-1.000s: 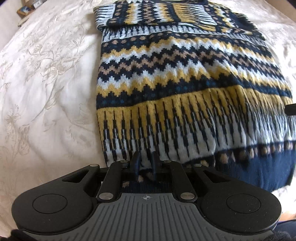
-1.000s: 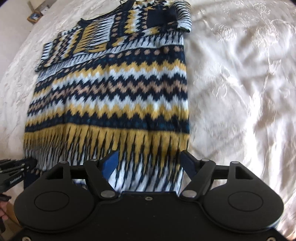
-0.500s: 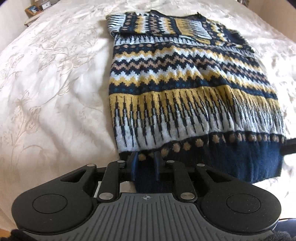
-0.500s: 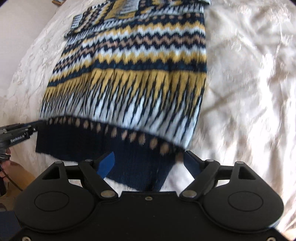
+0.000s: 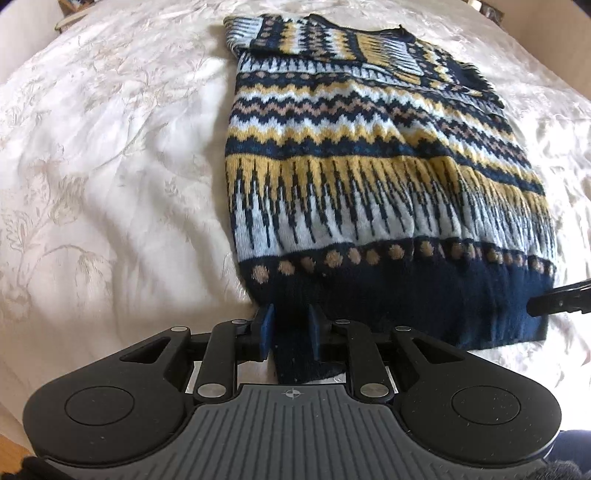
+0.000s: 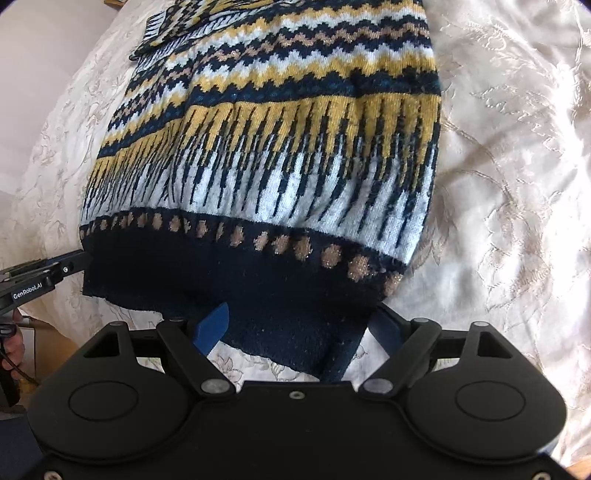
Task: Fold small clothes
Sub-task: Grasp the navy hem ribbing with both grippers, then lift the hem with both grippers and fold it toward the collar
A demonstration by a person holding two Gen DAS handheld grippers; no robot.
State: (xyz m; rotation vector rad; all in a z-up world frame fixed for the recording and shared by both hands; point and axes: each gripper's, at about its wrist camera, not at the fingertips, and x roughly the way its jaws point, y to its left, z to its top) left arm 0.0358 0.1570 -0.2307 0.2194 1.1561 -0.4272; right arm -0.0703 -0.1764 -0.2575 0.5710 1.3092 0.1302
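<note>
A knitted sweater point(image 5: 369, 155) in navy, yellow, white and tan bands lies flat on the white bed, sleeves folded over its far end; it also shows in the right wrist view point(image 6: 280, 155). My left gripper point(image 5: 291, 326) is shut on the navy hem point(image 5: 388, 295) at its near left corner. My right gripper point(image 6: 301, 326) is open, with its fingers on either side of the navy hem point(image 6: 229, 280) at the near right corner, the cloth lying between them. The right gripper's fingertip point(image 5: 557, 301) shows at the right edge of the left wrist view.
A white embroidered bedspread point(image 5: 110, 184) covers the bed all around the sweater. The left gripper's finger point(image 6: 40, 275) enters the right wrist view at the left edge, by the bed's edge. A small shelf or box point(image 5: 72, 11) stands beyond the bed at far left.
Both grippers have pulled back toward the near hem. The sweater has been drawn toward me. The left gripper stays shut on the hem. The right gripper stays open.
</note>
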